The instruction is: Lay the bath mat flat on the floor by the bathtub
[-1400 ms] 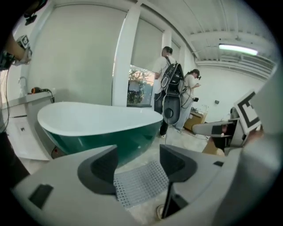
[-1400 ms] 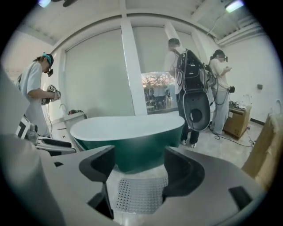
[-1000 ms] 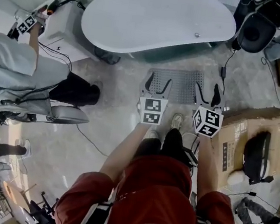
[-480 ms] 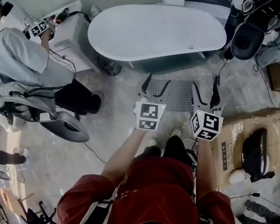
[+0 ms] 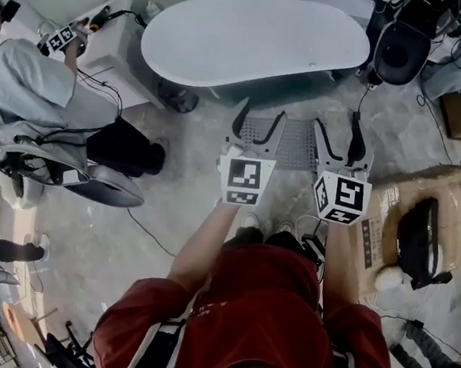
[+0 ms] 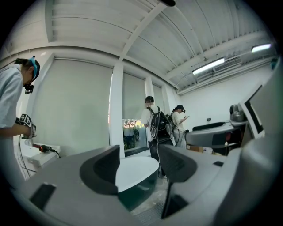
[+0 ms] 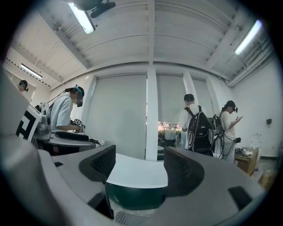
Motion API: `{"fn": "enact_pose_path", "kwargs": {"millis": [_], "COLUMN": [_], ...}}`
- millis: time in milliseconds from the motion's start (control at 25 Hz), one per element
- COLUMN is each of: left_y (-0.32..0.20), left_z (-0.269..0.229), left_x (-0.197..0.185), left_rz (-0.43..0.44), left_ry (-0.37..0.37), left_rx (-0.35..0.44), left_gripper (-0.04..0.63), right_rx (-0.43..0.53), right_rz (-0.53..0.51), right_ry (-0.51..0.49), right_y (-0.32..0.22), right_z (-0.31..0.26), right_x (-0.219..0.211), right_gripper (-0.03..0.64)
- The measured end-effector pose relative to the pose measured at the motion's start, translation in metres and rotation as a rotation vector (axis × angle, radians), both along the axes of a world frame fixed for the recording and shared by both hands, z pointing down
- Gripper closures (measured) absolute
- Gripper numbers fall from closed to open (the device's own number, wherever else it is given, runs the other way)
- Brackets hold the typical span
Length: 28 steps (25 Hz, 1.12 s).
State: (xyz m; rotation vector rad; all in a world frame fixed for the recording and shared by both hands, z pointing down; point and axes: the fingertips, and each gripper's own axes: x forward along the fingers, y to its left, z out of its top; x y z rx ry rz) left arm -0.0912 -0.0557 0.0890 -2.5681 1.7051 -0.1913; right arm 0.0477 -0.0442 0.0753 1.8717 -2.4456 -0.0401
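Both tools hang empty, left gripper (image 5: 258,131) and right gripper (image 5: 336,140) with jaws apart, above the bath mat (image 5: 297,150) lying flat below them, bathtub (image 5: 256,41) just beyond (laying looks finished); next, probably, only withdrawal.

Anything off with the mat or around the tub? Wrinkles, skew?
Nothing stands out. The bath mat lies flat on the floor beside the bathtub, with no folds visible. The left gripper and right gripper are open and empty.

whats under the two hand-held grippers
The grey bath mat, flat on the floor beside the bathtub. The open left hand-held gripper and right hand-held gripper hide parts of its sides.
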Motion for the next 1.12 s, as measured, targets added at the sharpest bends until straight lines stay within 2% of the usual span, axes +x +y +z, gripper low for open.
{"fn": "enact_pose_path", "kwargs": {"millis": [280,600,920,1120], "left_y": [0.01,-0.003,-0.009,-0.006], "left_z": [-0.014,-0.027,-0.042,-0.047], "left_x": [0.021,0.0,0.008,0.023], "left_rz": [-0.001,-0.061,-0.034,0.002], "left_ry": [-0.009,-0.005,0.014,0.04], "left_rx": [0.006,0.018,0.052,0.071], "left_gripper": [0.325,0.406,0.53,0.581], "right_rx": [0.02,0.044,0.062,0.051], "right_rz": [-0.045,-0.078,-0.103,-0.11], "right_ry": [0.002,-0.01,-0.026,-0.009], "right_y": [0.008,-0.007,-0.014,-0.015], "right_z": [-0.013,-0.028,-0.04,-0.037], "right_x": [0.009,-0.013,-0.02,-0.018], "right_gripper": [0.286,0.401,0.554,0.595]}}
